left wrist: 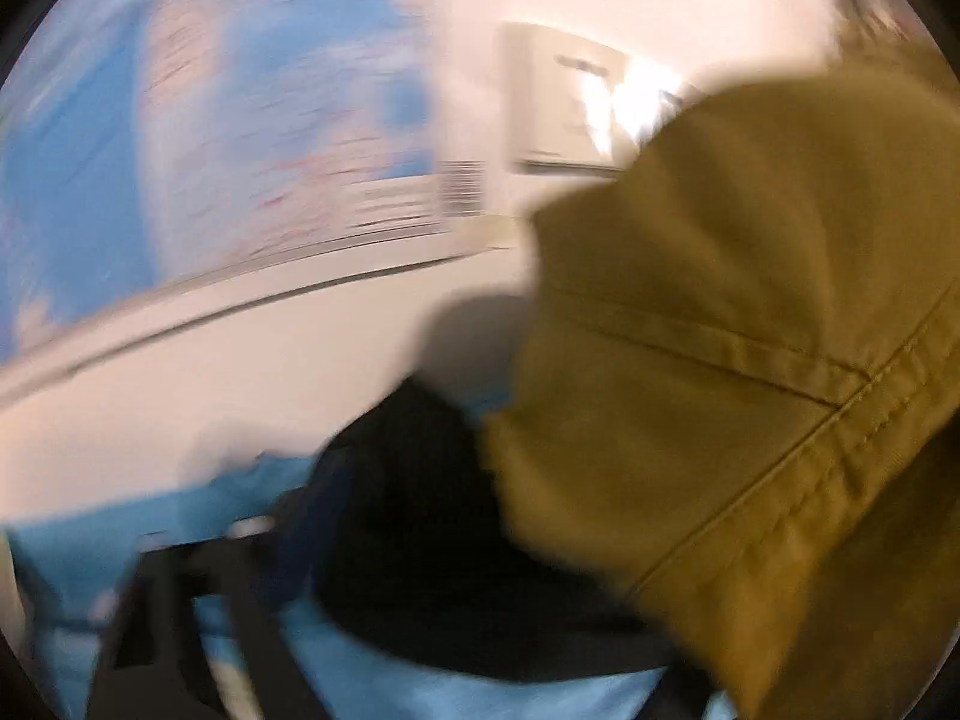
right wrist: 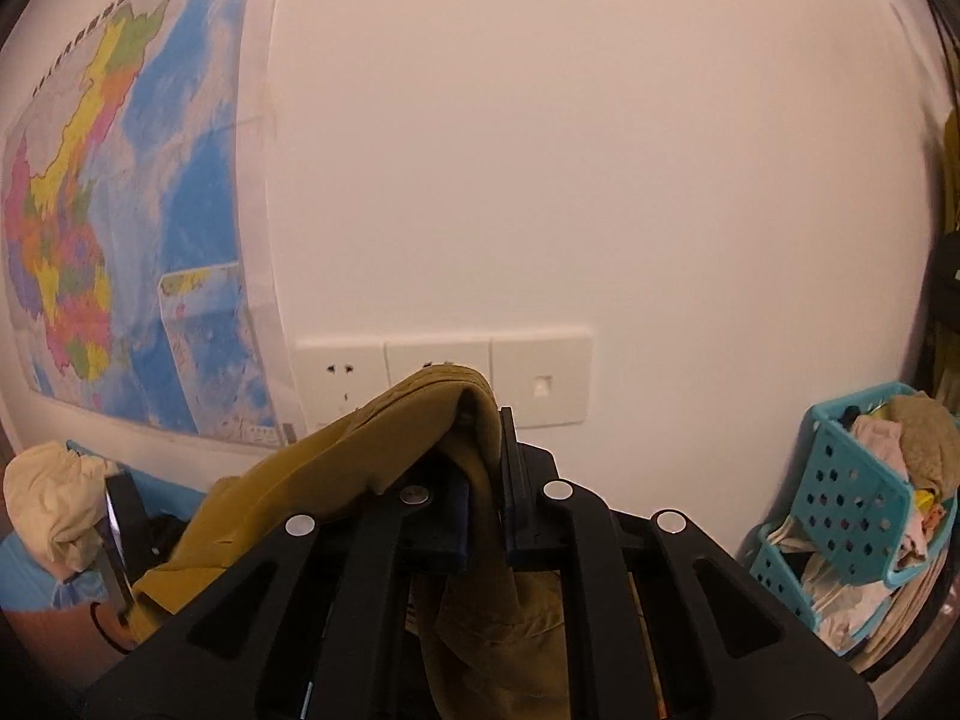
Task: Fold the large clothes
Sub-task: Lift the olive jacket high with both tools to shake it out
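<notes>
An olive-mustard garment (right wrist: 372, 450) is pinched between the fingers of my right gripper (right wrist: 483, 420), held up in front of the wall and draping to the left and down over the gripper body. In the blurred left wrist view the same garment (left wrist: 750, 330) fills the right side close to the lens, with a stitched seam showing. My left gripper (left wrist: 492, 438) is mostly hidden behind the cloth and a dark shape; its jaws cannot be made out.
A wall map (right wrist: 120, 210) hangs at left, wall sockets (right wrist: 444, 378) sit behind the garment. A teal plastic basket (right wrist: 852, 498) full of clothes stands at right. A cream cloth (right wrist: 54, 498) lies at left on a blue surface (left wrist: 450, 690).
</notes>
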Motion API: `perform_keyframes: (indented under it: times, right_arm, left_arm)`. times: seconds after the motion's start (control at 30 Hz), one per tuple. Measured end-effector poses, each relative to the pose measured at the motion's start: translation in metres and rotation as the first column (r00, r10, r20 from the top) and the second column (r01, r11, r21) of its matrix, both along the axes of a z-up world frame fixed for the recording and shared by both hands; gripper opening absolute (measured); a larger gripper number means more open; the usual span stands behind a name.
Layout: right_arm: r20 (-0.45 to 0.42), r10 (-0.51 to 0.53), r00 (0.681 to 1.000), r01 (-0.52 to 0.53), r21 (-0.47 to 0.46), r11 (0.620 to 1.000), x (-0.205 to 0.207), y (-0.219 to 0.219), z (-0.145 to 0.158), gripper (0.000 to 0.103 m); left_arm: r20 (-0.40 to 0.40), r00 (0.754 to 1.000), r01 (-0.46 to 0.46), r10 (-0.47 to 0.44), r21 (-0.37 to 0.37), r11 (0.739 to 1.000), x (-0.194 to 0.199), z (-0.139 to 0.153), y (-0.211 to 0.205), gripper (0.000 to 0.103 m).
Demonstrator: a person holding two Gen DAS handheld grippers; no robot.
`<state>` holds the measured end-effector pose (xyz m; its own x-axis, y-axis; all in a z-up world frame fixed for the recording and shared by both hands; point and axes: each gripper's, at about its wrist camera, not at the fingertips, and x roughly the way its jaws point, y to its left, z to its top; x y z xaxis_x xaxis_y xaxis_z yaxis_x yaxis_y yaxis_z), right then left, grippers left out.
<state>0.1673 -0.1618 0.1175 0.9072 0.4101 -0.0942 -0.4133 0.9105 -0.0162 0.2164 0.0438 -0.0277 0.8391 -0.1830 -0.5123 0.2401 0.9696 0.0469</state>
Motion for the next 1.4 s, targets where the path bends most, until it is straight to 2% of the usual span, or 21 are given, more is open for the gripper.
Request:
perform_keyframes:
  times: [0.03, 0.07, 0.13, 0.23, 0.3, 0.37, 0.43, 0.5, 0.6, 0.63, 0.7, 0.73, 0.77, 0.9, 0.97, 1.03, 1.13, 1.27, 1.3, 1.4]
  right_arm:
    - [-0.003, 0.000, 1.000, 0.000, 0.007, 1.000, 0.001, -0.002, 0.000, 0.008]
    - [-0.004, -0.004, 1.000, 0.004, 0.012, 1.000, 0.003, -0.005, 0.002, 0.008]
    - [-0.002, -0.022, 1.000, 0.022, 0.015, 1.000, 0.002, -0.008, 0.007, 0.008]
    - [0.004, -0.045, 0.999, 0.044, 0.050, 0.998, -0.003, -0.017, 0.023, 0.007]
    - [0.049, -0.070, 0.996, 0.066, 0.069, 0.995, -0.021, -0.032, 0.046, 0.007]
    - [0.101, -0.078, 0.992, 0.070, 0.081, 0.994, -0.042, -0.039, 0.068, 0.007]
    - [0.185, -0.084, 0.979, 0.068, 0.088, 0.994, -0.078, -0.047, 0.096, 0.007]
    - [0.276, -0.080, 0.958, 0.054, 0.099, 0.994, -0.120, -0.054, 0.124, 0.007]
    - [0.362, -0.070, 0.929, 0.032, 0.110, 0.993, -0.172, -0.064, 0.151, 0.007]
    - [0.391, -0.062, 0.918, 0.018, 0.115, 0.993, -0.194, -0.069, 0.159, 0.007]
    - [0.432, -0.030, 0.901, -0.018, 0.106, 0.994, -0.232, -0.074, 0.168, 0.007]
    - [0.442, -0.018, 0.897, -0.030, 0.102, 0.994, -0.245, -0.075, 0.169, 0.007]
    - [0.448, 0.003, 0.894, -0.053, 0.100, 0.994, -0.258, -0.076, 0.169, 0.007]
    - [0.461, 0.106, 0.881, -0.161, 0.082, 0.984, -0.302, -0.077, 0.153, 0.007]
    - [0.442, 0.179, 0.879, -0.240, 0.085, 0.967, -0.319, -0.076, 0.138, 0.007]
    - [0.406, 0.240, 0.882, -0.294, 0.074, 0.953, -0.329, -0.070, 0.126, 0.007]
    - [0.345, 0.364, 0.865, -0.406, 0.056, 0.912, -0.344, -0.061, 0.108, 0.007]
    - [0.277, 0.517, 0.810, -0.555, 0.078, 0.828, -0.348, -0.052, 0.098, 0.007]
    - [0.250, 0.569, 0.784, -0.605, 0.102, 0.790, -0.341, -0.048, 0.096, 0.007]
    - [0.187, 0.614, 0.767, -0.638, 0.119, 0.761, -0.319, -0.023, 0.088, 0.008]
  left_arm:
    - [-0.039, 0.999, 0.038, -0.037, 0.017, 0.999, 0.007, -0.001, -0.011, 0.018]
    - [-0.054, 0.997, 0.052, -0.051, 0.016, 0.999, 0.012, 0.000, -0.017, 0.004]
    - [-0.031, 0.999, 0.025, -0.024, 0.023, 0.999, 0.018, 0.009, -0.022, 0.003]
    - [0.032, 0.999, 0.014, -0.013, -0.060, 0.998, 0.017, 0.049, -0.017, 0.002]
    - [0.107, 0.994, 0.008, 0.007, -0.143, 0.990, 0.010, 0.096, -0.008, 0.001]
    - [0.147, 0.989, 0.058, -0.027, -0.212, 0.976, 0.003, 0.133, -0.004, 0.001]
    - [0.236, 0.972, 0.064, -0.014, -0.202, 0.977, -0.014, 0.175, -0.009, 0.001]
    - [0.338, 0.941, 0.070, 0.002, -0.202, 0.977, -0.043, 0.217, -0.011, 0.001]
    - [0.447, 0.894, 0.080, 0.034, -0.235, 0.969, -0.082, 0.260, 0.000, 0.001]
    - [0.497, 0.866, 0.077, 0.060, -0.251, 0.965, -0.108, 0.280, 0.012, 0.001]
    - [0.547, 0.831, 0.064, 0.097, -0.267, 0.962, -0.161, 0.301, 0.025, 0.001]
    - [0.569, 0.815, 0.056, 0.110, -0.267, 0.962, -0.175, 0.309, 0.013, 0.001]
    - [0.590, 0.798, 0.048, 0.122, -0.264, 0.963, -0.189, 0.322, 0.020, 0.002]
    - [0.666, 0.715, -0.046, 0.212, -0.257, 0.965, -0.303, 0.345, 0.057, 0.002]
    - [0.692, 0.682, -0.099, 0.235, -0.231, 0.968, -0.343, 0.347, 0.074, 0.002]
    - [0.704, 0.666, -0.141, 0.248, -0.207, 0.968, -0.379, 0.350, 0.076, 0.002]
    - [0.701, 0.656, -0.216, 0.279, -0.179, 0.960, -0.428, 0.353, 0.082, 0.002]
    - [0.696, 0.649, -0.319, 0.309, -0.120, 0.940, -0.476, 0.364, 0.084, 0.002]
    - [0.676, 0.664, -0.347, 0.320, -0.100, 0.932, -0.479, 0.368, 0.085, 0.002]
    - [0.611, 0.714, -0.402, 0.343, -0.044, 0.915, -0.453, 0.367, 0.091, 0.002]
